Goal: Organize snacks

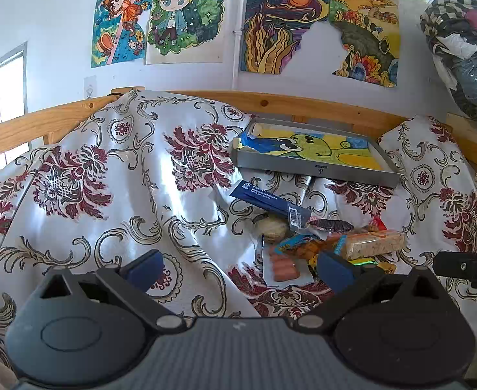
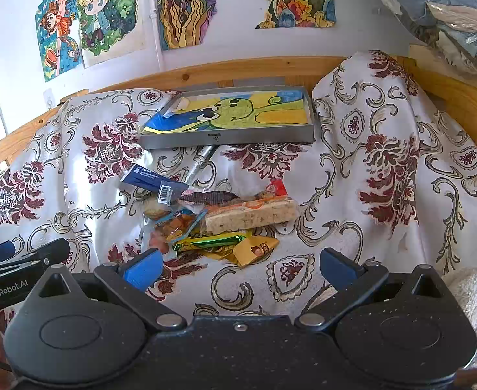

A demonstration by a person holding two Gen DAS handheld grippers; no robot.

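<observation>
both grippers hang above a bed draped in a white cloth [image 2: 335, 175] with dark red flowers and grey scrolls. the left gripper [image 1: 240, 266] has its blue pads spread wide with nothing between them; the right gripper [image 2: 240, 268] is spread just as wide and also empty. in the right wrist view the left gripper shows at the left edge, beside the right one.

the snacks [image 2: 212, 221] lie in one loose heap in a dip of the cloth, ahead of both grippers and touched by neither. in the heap: a long pale rice bar [image 2: 251, 216] in clear wrap, a dark blue packet [image 2: 150, 180] with a barcode sticking out on the left, a green foil bar [image 2: 212, 240] at the near side, a yellow wrapped piece [image 2: 256, 250] just beside it, and a dark flat biscuit [image 2: 209, 197] on top. a round pale thing [image 1: 272, 227] sits at the left of the heap, perhaps a cake, hard to tell through its wrap. pink sausages [image 1: 283, 268] lie at the near left.

behind the heap, near the wooden rail [image 2: 238, 68], rests a shallow grey tray [image 2: 232, 138] lined with a green-and-yellow drawing, nothing else visible in it. drawings [image 1: 186, 16] hang on the wall.
</observation>
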